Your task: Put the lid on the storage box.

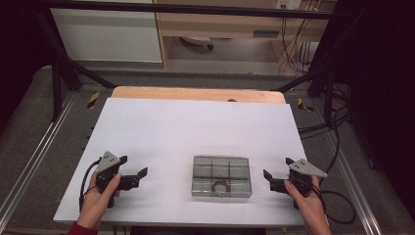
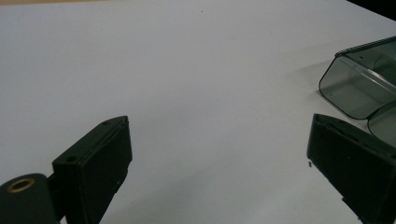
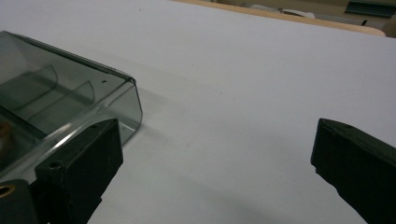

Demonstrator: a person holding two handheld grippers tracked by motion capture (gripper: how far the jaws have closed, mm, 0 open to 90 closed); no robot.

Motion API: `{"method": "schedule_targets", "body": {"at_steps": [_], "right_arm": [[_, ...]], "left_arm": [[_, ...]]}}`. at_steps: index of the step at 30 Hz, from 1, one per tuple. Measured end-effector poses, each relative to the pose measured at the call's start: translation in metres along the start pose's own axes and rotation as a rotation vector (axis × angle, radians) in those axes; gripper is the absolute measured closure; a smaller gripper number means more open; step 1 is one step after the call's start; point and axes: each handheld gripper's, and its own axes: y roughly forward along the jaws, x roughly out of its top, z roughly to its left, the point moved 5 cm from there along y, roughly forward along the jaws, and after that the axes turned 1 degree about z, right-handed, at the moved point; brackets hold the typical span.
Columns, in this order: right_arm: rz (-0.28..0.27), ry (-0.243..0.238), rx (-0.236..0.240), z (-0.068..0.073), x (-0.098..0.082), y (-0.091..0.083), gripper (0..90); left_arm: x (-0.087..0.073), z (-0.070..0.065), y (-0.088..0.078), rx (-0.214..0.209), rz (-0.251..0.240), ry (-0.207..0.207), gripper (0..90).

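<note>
Work looks barely begun: a clear lidded box (image 1: 221, 176) sits shut on the white surface (image 1: 195, 127), near the front edge, approx. midway between two hand-held grippers. Left gripper (image 1: 133, 171) hovers well apart from the box on its left, jaws spread wide, nothing between them. Right gripper (image 1: 277, 174) sits near the box's right end, jaws likewise spread and empty; in the right gripper view the box corner (image 3: 70, 107) lies just beyond one jaw, not touching as far as can be told. Neither grips the box yet, so grasping and whatever follows, e.g. opening the lid, is still to do. Inside, dividers split the box into compartments; a small ring-like item (image 1: 220, 186) rests in a front-middle one. Others look empty.
</note>
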Motion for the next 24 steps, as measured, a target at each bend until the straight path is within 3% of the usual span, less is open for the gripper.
{"method": "schedule_targets", "body": {"at_steps": [7, 11, 14, 21, 24], "right_arm": [[-0.008, 0.0, 0.007, 0.005, 0.004, 0.015, 2.6], [0.006, 0.006, -0.001, 0.005, 0.005, 0.025, 2.7], [0.013, 0.018, -0.022, 0.003, 0.007, 0.032, 2.7], [0.044, 0.009, -0.052, 0.003, 0.01, 0.05, 3.1], [0.068, 0.046, -0.078, 0.002, 0.011, 0.054, 3.3]], "left_arm": [[-0.004, 0.0, 0.007, 0.028, 0.019, -0.007, 6.9], [-0.006, 0.001, 0.012, 0.055, 0.038, 0.014, 6.8], [-0.008, 0.002, 0.018, 0.066, 0.058, 0.01, 7.1], [-0.007, 0.0, 0.03, 0.092, 0.102, 0.048, 7.2], [-0.008, 0.0, 0.038, 0.1, 0.132, 0.054, 7.4]]}}
